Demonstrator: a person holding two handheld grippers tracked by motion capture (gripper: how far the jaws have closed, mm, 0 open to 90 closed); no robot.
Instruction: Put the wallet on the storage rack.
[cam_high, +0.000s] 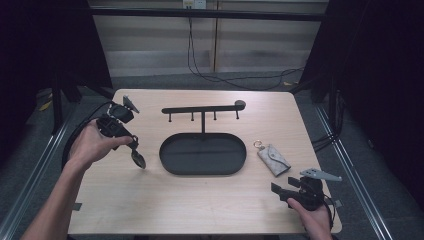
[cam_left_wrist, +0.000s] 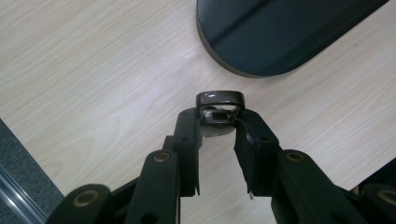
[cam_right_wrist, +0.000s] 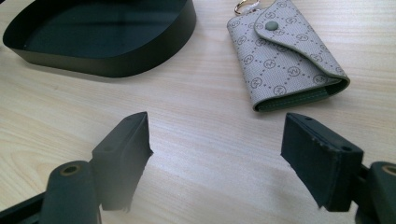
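- While the left gripper (cam_high: 131, 145) is being held above the left part of the table (cam_high: 150, 200), a small dark brown key fob (cam_left_wrist: 219, 106) is being pinched between its fingertips, the jaws closed in tight on it
- In the high view the key fob (cam_high: 138, 159) is being hung clear of the wood, just left of the black oval tray (cam_high: 202, 170)
- A black rack with four small hooks (cam_high: 202, 109) is being carried on a post rising from the far side of the tray
- The right gripper (cam_high: 282, 192) is being kept low at the near right corner, its jaws standing apart with nothing between them
- A grey patterned key pouch (cam_right_wrist: 287, 51) with a metal ring (cam_right_wrist: 245, 5) is being left flat on the table, just ahead of the right gripper's fingertips and not touched by them
- The key pouch (cam_high: 273, 159) is lying just right of the tray, well apart from the key fob
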